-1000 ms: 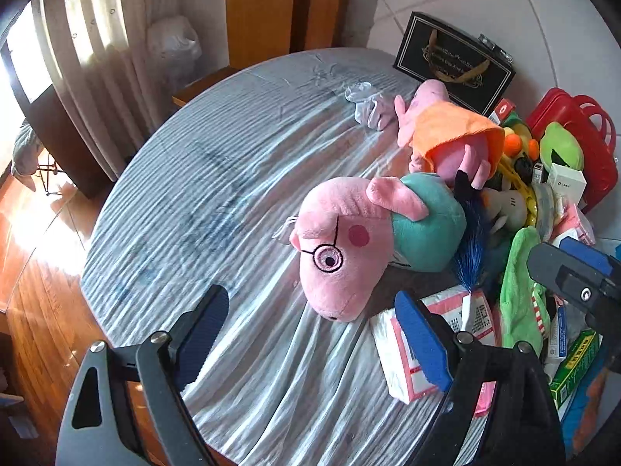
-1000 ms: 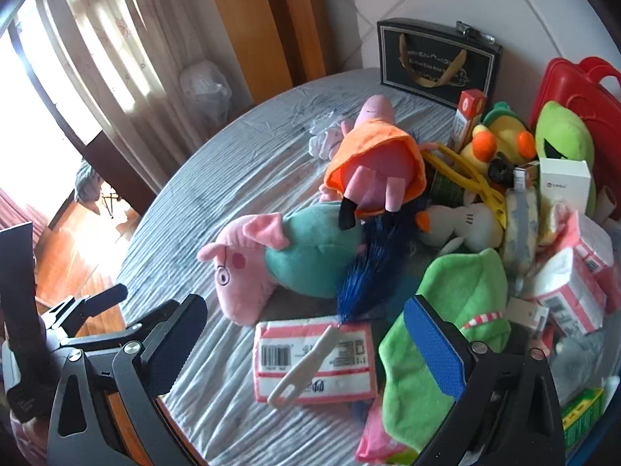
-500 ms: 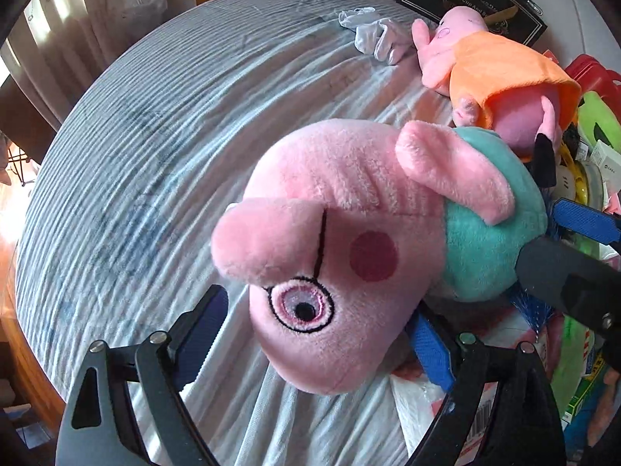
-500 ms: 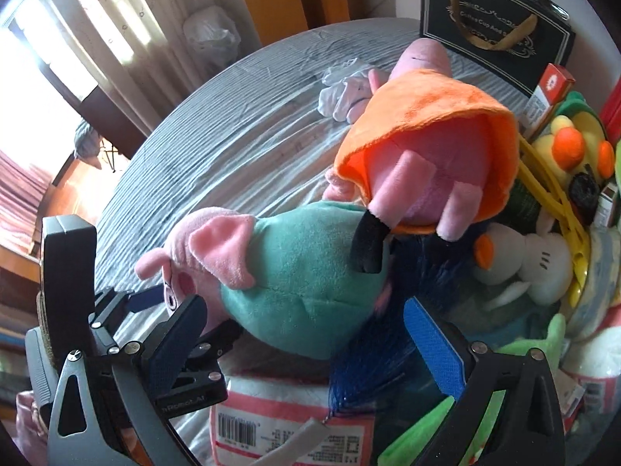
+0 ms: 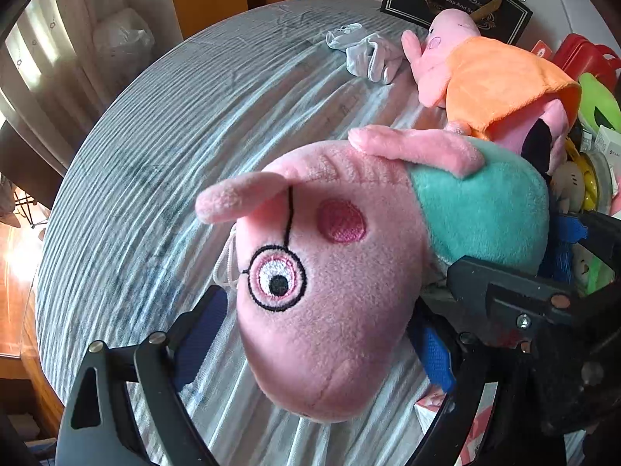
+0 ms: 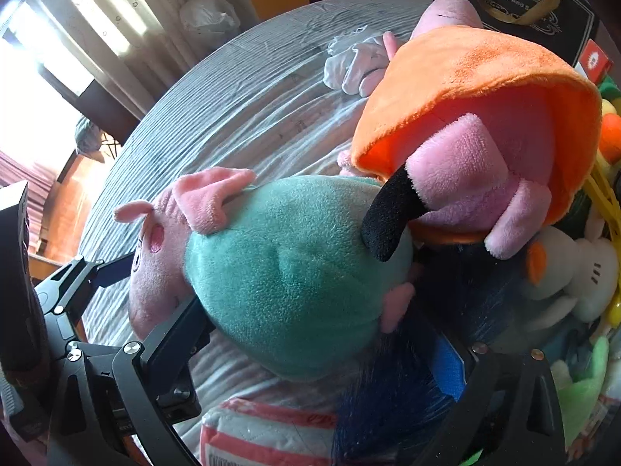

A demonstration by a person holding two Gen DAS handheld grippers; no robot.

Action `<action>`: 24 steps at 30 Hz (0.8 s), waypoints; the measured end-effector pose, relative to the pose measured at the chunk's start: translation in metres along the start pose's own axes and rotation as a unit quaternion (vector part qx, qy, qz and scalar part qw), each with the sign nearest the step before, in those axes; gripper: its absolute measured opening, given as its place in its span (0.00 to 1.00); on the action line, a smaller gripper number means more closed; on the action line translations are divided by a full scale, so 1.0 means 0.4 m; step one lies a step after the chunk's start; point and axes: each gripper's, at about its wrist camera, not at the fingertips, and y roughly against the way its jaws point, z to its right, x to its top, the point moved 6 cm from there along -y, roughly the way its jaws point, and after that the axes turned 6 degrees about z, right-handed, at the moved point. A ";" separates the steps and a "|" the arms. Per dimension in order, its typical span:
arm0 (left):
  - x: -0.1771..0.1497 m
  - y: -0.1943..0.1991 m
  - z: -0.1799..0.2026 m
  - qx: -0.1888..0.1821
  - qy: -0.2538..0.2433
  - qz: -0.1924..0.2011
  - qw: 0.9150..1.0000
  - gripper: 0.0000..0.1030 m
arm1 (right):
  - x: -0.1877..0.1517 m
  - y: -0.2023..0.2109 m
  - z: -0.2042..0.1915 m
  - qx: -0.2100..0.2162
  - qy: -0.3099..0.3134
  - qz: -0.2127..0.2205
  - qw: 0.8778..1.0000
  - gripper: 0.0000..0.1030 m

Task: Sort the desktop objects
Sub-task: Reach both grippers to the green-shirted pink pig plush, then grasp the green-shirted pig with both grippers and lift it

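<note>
**A:** Where is the big pig (image 5: 333, 272) now?

**B:** It lies on its side on the table (image 5: 174, 136), towards the right edge. Its head points at the bare striped cloth in the middle, and its teal body backs onto the heap of toys along that edge.

**A:** And the left gripper (image 5: 314, 322)?

**B:** It points steeply down with its fingers spread wide, one on each side of the pig's head. The left pad stands clear of the snout, with cloth showing in the gap. The right pad sits just beside the cheek (I can't make out whether it touches). Nothing is clamped.

**A:** The right gripper (image 6: 322, 334)?

**B:** Its fingers are wide too, and they straddle the teal body. The tip of the left finger disappears behind the plush. The blue pad on the right stands off from it, with the dark blue bristles of a brush (image 6: 388, 400) in between.

**A:** What lies around it?

**B:** A smaller pig in an orange dress (image 5: 500, 85) lies just behind, with one black foot resting on the teal body. A crumpled white glove (image 5: 368, 56) lies near the far edge, beside that pig's head. A black gift bag (image 5: 458, 0) stands upright at the far edge. A pink-and-white packet (image 6: 271, 435) lies at the near edge, partly under the big pig.
</note>
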 end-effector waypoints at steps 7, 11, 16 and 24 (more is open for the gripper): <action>0.009 0.004 0.012 0.002 -0.001 0.003 1.000 0.83 | 0.023 0.011 0.005 0.006 -0.002 0.020 1.000 1.00; 0.013 0.015 0.027 0.008 -0.011 0.001 1.000 0.76 | 0.019 0.015 0.020 0.011 -0.003 0.016 1.000 1.00; 0.016 0.029 0.048 0.015 -0.019 0.006 1.000 0.66 | 0.022 0.009 0.003 0.007 0.004 0.020 1.000 0.97; -0.037 0.130 0.042 0.028 -0.024 0.032 0.999 0.66 | 0.010 0.054 -0.037 0.003 0.020 0.034 0.999 0.85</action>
